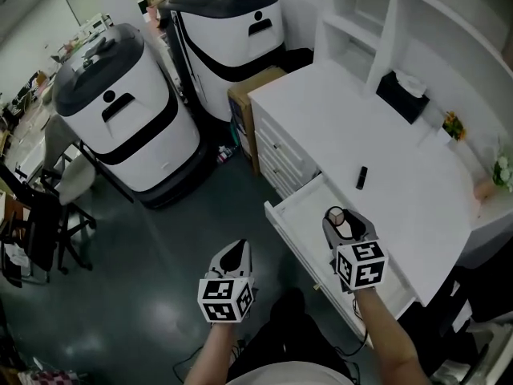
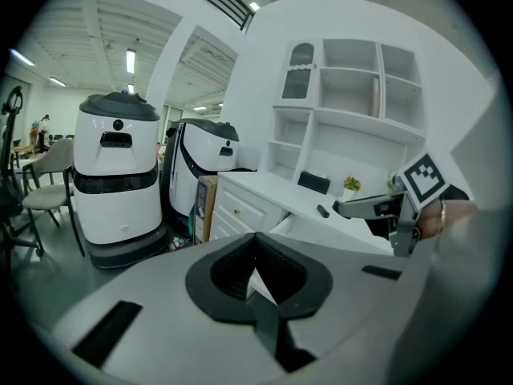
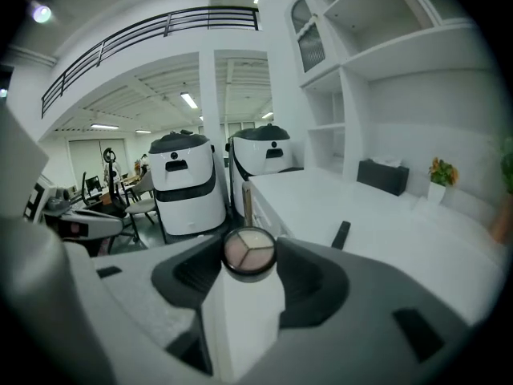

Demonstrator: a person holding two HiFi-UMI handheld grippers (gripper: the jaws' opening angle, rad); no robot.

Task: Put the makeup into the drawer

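Holding makeup compact (image 3: 249, 251), right gripper (image 1: 341, 219) over open drawer (image 1: 300, 207); left gripper (image 1: 234, 251) closed.

Count: 1 left hand-held gripper (image 1: 234, 253), 1 right hand-held gripper (image 1: 345, 221), 1 makeup compact (image 3: 249, 252), 1 open drawer (image 1: 303, 207), 1 black stick (image 1: 362, 176), 1 tissue box (image 1: 403, 95), 2 white machines (image 1: 128, 119).
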